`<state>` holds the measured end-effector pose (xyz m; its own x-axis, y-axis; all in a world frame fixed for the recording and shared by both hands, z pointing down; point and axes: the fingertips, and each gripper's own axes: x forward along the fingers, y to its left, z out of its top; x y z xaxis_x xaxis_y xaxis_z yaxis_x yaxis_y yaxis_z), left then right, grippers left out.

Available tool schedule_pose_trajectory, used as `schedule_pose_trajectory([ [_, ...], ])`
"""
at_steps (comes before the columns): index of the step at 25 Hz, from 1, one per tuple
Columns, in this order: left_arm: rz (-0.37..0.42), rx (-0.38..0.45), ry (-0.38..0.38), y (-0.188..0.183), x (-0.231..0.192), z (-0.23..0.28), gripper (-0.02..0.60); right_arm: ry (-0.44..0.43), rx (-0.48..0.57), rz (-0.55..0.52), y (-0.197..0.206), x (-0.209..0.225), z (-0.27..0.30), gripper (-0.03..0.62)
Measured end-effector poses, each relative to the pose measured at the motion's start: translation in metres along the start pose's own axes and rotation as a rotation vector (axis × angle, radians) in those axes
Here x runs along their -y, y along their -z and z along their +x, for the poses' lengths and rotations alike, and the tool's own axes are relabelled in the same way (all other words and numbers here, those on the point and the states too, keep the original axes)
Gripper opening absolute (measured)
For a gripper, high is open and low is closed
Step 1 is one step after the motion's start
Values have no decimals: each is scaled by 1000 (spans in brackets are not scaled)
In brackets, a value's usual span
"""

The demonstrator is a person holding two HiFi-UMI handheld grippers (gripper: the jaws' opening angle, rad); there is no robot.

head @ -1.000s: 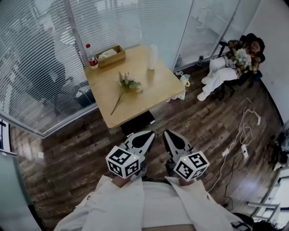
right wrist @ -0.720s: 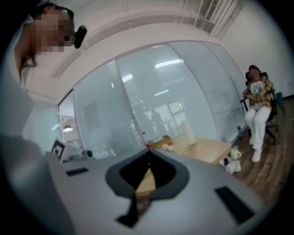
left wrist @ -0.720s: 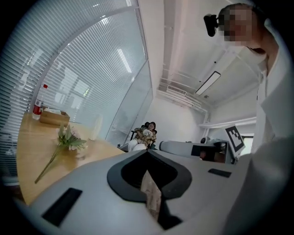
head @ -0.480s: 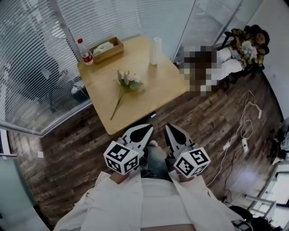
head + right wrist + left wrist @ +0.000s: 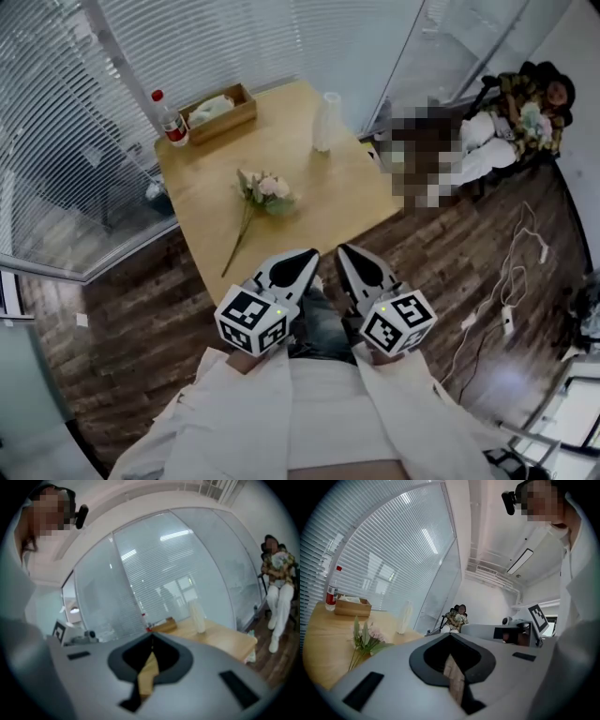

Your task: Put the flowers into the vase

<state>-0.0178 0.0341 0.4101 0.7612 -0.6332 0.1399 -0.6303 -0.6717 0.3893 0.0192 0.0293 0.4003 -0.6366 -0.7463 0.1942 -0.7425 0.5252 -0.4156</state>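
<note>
Both claws are shut and empty. The left claw (image 5: 302, 259) and right claw (image 5: 349, 253) sit side by side in front of the person's white sleeves. Their tips point at the square light-wood desk (image 5: 291, 155), about at its near edge in the head view. Each gripper view shows its jaws pressed together with nothing between them.

Task thing: a small bunch of pale pink flowers with green leaves and a long thin stem (image 5: 257, 199). It lies flat near the desk's middle, heads toward the far side, stem end toward the near-left edge. A tall whitish vase (image 5: 327, 122) stands upright on the far right part of the desk, well apart from the flowers.

Not task: a shallow wooden tray (image 5: 218, 108) with something pale in it, and a clear bottle with a red cap (image 5: 170, 122), both at the far left corner.

Step in hand, my read: reaching for the flowers, nothing grasped yet. To do it well:
- Open the left claw before it gets down to the desk.
- Come in low and put the jaws across the stem near its middle, not on the heads, since the blooms would likely crush.
- Close firmly, because the stem is thin and may slip or splay.
- Keep the right claw free to steady the vase, which looks tall and easy to tip.
- Feed the stem end first into the vase's mouth.
</note>
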Motion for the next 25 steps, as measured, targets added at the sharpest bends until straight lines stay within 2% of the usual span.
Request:
schedule_pose_trajectory([
  [8,8,23,-59,-39,-36,63,9,-94,-30,-4,-48,49,53,14],
  [15,-23,48,-139,-50,-67,97,9,-177,-82,-22,-63,78,84,14],
  [20,-28,39,-186,-48,-82,101,9,-206,-103,20,-61,92,97,14],
  [25,-72,38,-234,-44,-98,93,9,-210,-111,48,-57,98,99,14],
])
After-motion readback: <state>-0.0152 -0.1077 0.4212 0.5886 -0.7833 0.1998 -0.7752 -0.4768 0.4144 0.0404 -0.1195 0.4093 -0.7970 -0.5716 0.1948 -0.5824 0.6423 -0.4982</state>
